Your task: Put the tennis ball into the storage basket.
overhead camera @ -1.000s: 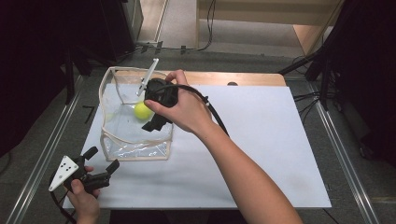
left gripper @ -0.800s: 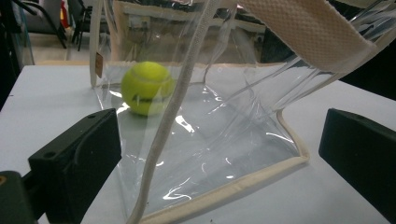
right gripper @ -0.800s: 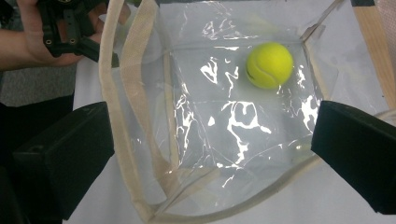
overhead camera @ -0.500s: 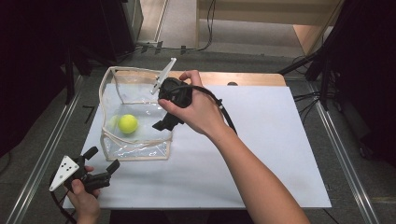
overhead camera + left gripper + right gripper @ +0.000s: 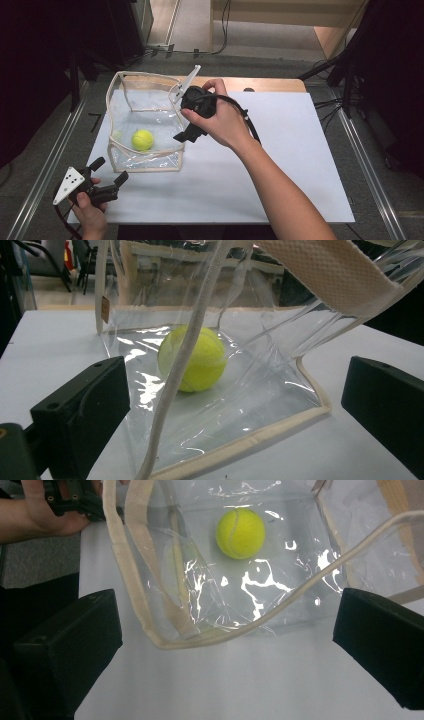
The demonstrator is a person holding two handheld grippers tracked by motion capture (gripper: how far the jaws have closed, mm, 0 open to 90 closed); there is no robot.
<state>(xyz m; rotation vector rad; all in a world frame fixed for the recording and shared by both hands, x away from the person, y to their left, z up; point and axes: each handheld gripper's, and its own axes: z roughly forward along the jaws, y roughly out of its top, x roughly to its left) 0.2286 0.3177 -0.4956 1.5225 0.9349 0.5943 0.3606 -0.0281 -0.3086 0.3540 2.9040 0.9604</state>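
Lower left: left hand-held gripper [image 5: 102, 180] idle on white desk [image 5: 280, 165], jaws apart, empty. Left of centre: yellow tennis ball [image 5: 142, 140] inside clear cream-trimmed plastic bag [image 5: 145, 80]. Centre: right hand-held gripper [image 5: 187, 131] beside rim, jaws apart; best withdrawn gently, clear of trim.

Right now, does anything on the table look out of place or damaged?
Nothing looks damaged or spilled. The clear bag is slightly crumpled, its rim uneven, with the tennis ball resting inside on its bottom. Both grippers, left and right, are open.
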